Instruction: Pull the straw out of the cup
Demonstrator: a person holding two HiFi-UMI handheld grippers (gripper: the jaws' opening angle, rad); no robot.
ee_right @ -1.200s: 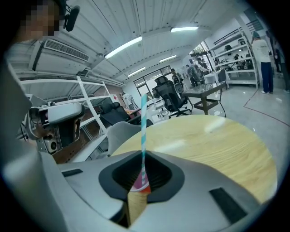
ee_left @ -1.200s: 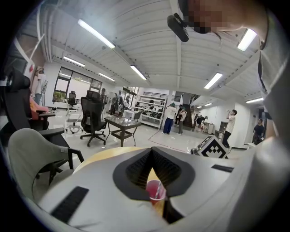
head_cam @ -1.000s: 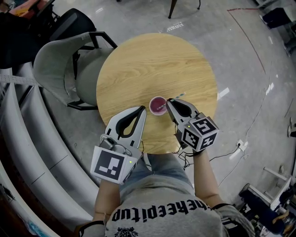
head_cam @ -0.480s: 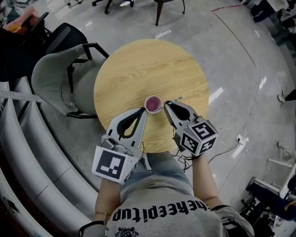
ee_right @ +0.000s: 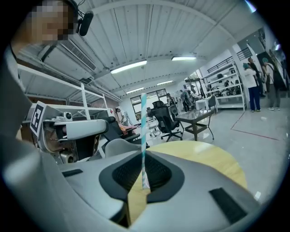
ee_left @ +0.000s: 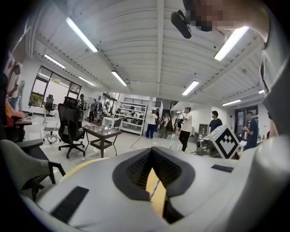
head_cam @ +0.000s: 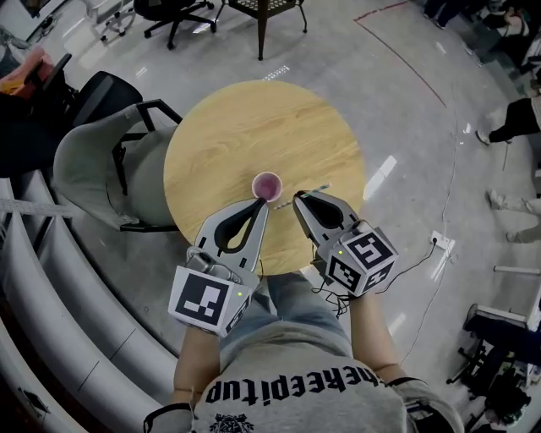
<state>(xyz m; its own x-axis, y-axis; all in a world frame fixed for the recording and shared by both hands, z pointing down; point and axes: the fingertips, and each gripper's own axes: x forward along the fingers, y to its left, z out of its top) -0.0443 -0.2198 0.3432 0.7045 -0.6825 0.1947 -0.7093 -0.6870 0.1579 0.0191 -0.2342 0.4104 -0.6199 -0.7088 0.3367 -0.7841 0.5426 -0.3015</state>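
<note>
A small purple cup [head_cam: 267, 184] stands upright on the round wooden table [head_cam: 237, 127], near its front edge. My right gripper [head_cam: 297, 200] is shut on a blue-and-white striped straw [head_cam: 314, 190], which lies across its tips, clear of the cup and just to the cup's right. In the right gripper view the straw [ee_right: 143, 131] rises straight up from between the pressed pads [ee_right: 144, 158]. My left gripper [head_cam: 260, 203] hovers just in front of the cup with its tips together and nothing in them; its own view shows the tips [ee_left: 152, 154] meeting.
A grey shell chair [head_cam: 93, 161] stands at the table's left. Office chairs and a dark low table [head_cam: 275, 8] are farther off. People stand at the right [head_cam: 516, 118]. A cable and plug [head_cam: 439, 245] lie on the floor to the right.
The straw has come out of the cup: it was in the cup a second ago and is now held free beside it. Both grippers have risen and drawn back toward me.
</note>
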